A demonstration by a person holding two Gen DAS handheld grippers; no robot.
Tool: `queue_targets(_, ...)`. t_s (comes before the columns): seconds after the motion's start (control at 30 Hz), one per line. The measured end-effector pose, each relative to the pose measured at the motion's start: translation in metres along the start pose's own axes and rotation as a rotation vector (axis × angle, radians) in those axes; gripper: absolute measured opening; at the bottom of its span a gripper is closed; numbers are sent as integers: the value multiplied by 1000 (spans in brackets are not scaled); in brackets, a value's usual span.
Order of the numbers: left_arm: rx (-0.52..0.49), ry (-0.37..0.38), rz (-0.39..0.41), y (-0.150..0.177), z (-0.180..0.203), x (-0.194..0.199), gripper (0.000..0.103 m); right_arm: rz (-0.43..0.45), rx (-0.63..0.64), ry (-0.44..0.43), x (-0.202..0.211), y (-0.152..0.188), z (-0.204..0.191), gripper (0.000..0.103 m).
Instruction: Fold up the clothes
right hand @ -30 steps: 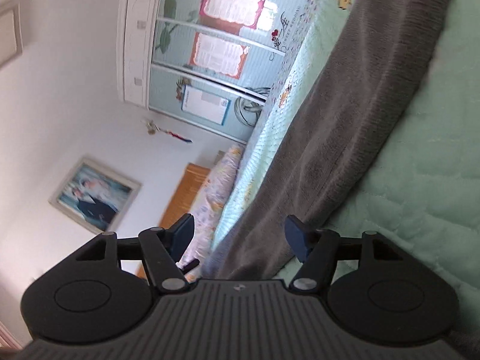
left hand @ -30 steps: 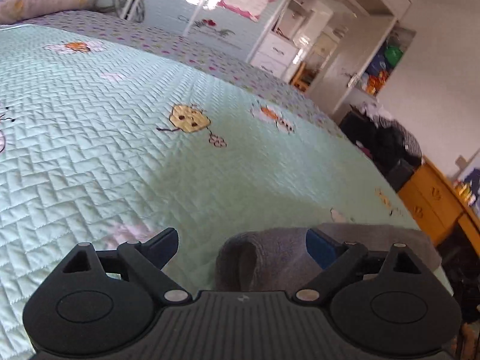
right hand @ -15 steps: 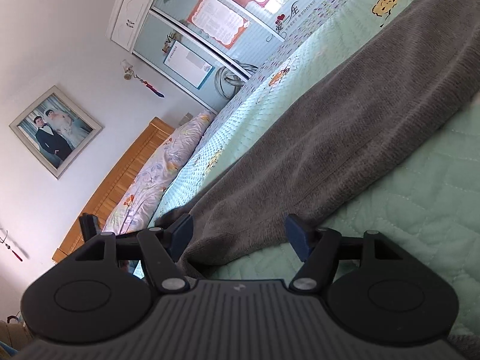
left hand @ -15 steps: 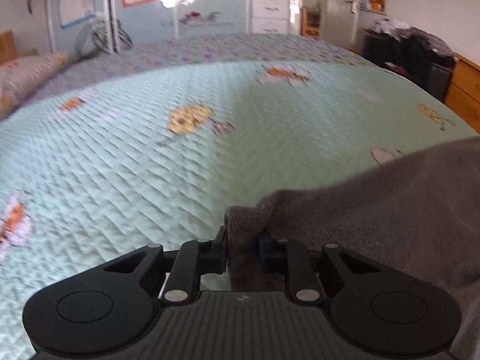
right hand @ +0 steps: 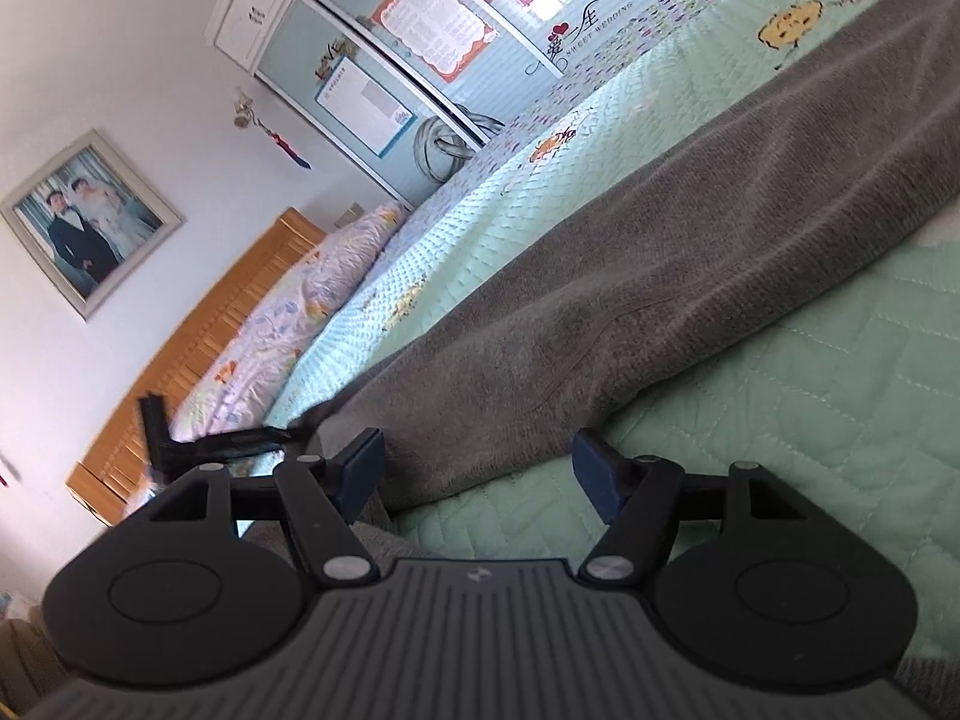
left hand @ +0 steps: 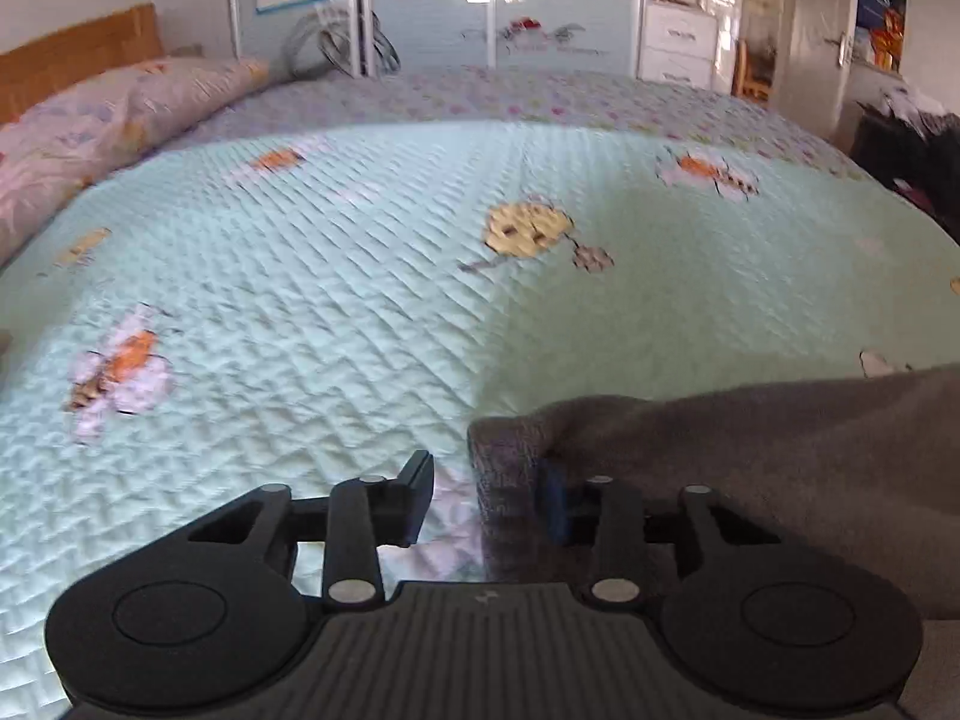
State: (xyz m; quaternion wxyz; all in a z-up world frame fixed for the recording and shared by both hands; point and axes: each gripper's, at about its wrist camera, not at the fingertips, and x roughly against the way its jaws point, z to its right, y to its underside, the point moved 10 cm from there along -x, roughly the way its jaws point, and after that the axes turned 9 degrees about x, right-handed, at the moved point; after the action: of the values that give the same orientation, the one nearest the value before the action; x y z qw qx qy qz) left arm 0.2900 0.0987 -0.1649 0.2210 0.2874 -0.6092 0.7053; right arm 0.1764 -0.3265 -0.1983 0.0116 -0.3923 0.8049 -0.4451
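Bed covered by a mint quilted bedspread (left hand: 336, 300) with flower and bee motifs; floral pillow (left hand: 102, 120) at a wooden headboard (right hand: 198, 324); wardrobe doors (left hand: 480, 6) behind, framed portrait (right hand: 84, 216) on the wall. Grey towel (right hand: 660, 252) lies along the quilt. Left gripper (left hand: 486, 498) parted, a towel corner between its fingers. Right gripper (right hand: 477, 468) spread wide, straddling the towel edge.
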Motion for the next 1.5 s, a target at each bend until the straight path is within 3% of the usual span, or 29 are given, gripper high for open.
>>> queue_targets(0.1,-72,10,64,6,6,51,46,19,22,-66,25,5,-32,75)
queue_targets(0.23,-120,109,30,52,24,114,51,-14,47,-93,72,42,-67,84)
queue_targets(0.33,-122,164,-17,100,33,149,54,-68,98,-41,105,80,-83,84)
queue_targets(0.4,-147,188,-40,132,39,169,54,-121,215,26,120,105,-95,84)
queue_targets(0.5,-58,212,-113,163,38,171,56,-206,478,102,125,133,-123,84)
queue_targets(0.57,2,227,-162,184,38,174,56,-226,553,104,124,142,-132,84)
queue_targets(0.67,190,240,-227,199,28,165,60,-206,524,76,124,141,-138,84)
queue_targets(0.87,507,257,-172,191,14,144,73,-190,501,66,123,144,-139,84)
queue_targets(0.97,629,252,-126,184,11,130,74,-174,472,68,123,145,-134,84)
queue_targets(1.0,656,245,-114,182,10,126,71,-167,465,71,123,144,-131,84)
queue_targets(1.03,657,221,-115,181,9,123,52,-161,459,76,122,143,-130,84)
queue_targets(1.07,644,187,-132,182,8,122,16,-154,455,80,122,142,-128,84)
queue_targets(1.13,608,118,-163,183,5,121,7,-145,452,89,121,139,-126,84)
queue_targets(1.27,354,12,-160,178,14,156,5,-126,490,133,122,133,-125,84)
queue_targets(1.5,283,-10,-248,199,7,165,5,-106,477,135,130,124,-126,85)
